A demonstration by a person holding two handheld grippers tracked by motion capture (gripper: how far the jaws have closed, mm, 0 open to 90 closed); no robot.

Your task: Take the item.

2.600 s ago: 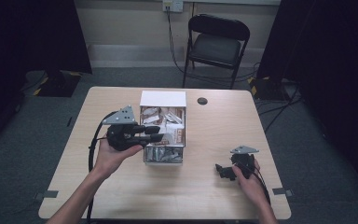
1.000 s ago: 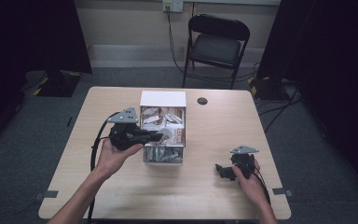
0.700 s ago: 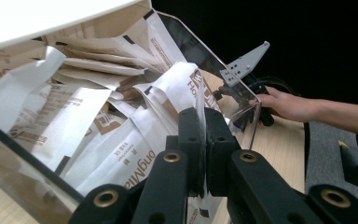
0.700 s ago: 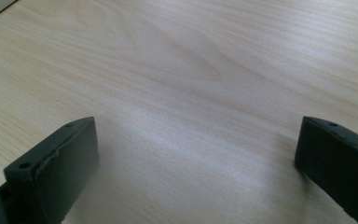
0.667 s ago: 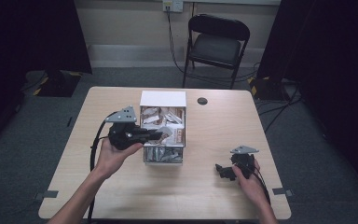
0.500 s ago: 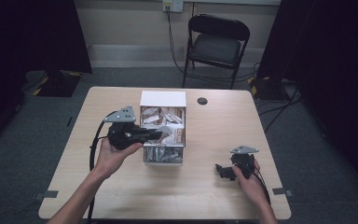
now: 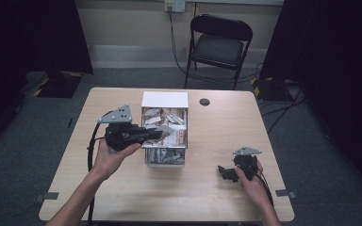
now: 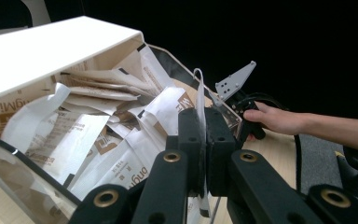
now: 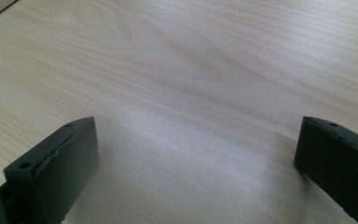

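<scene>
The table [image 7: 122, 197] is carrying a clear box [image 7: 164, 157] with a white lid, and this box is holding many paper sachets [image 8: 79, 140]. A black folding chair [image 7: 219, 47] is standing behind the table, and a small dark disc [image 7: 204, 101] is lying near the far edge, apart from the box. The left gripper [image 7: 158, 133] is reaching over the box, and its jaws are clamping together on one thin white sachet [image 8: 199, 100], held upright above the pile. Compared with one second ago, the left gripper is sitting in almost the same place. The right gripper [image 7: 222, 170] is resting on the table, well apart from the box. The right gripper view is showing its jaws standing wide apart over bare wood, and the left gripper view is showing the pinched sachet, too small to make out from above.
</scene>
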